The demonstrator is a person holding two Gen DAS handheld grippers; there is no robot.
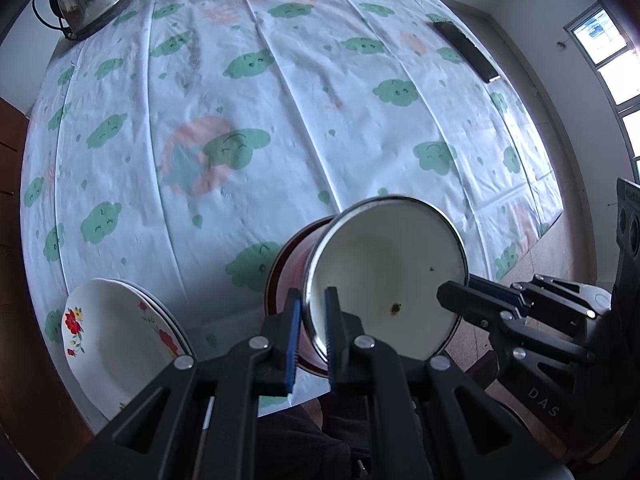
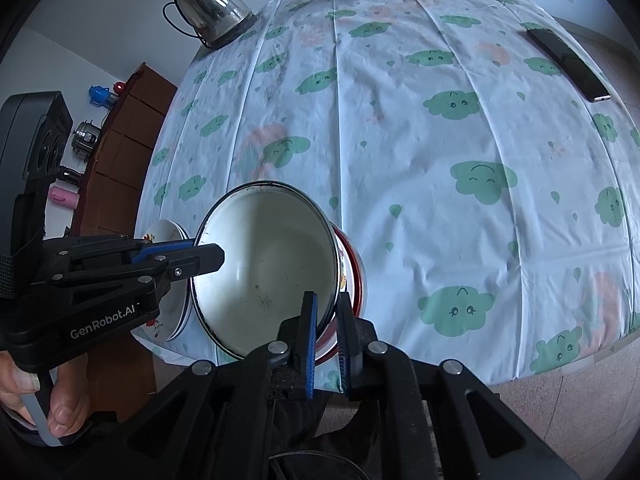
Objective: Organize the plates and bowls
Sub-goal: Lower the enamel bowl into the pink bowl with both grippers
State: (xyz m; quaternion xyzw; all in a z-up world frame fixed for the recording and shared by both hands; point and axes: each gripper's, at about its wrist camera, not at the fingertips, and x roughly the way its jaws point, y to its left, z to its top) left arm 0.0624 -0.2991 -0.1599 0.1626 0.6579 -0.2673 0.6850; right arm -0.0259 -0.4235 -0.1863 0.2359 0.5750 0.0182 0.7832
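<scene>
Both sets of fingers pinch the rim of the white enamel bowl (image 1: 384, 276), left gripper (image 1: 314, 336) one side, right gripper (image 2: 326, 340) the other, holding it tipped above the desk (image 1: 280, 100), near the flowered plates (image 1: 116, 336), so it stays steady.

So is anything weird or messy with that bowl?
Yes. The white enamel bowl is tipped up on its side, held at the rim by both the left gripper and right gripper. Inside it has dark specks and a brownish spot, maybe rust or dirt.
</scene>
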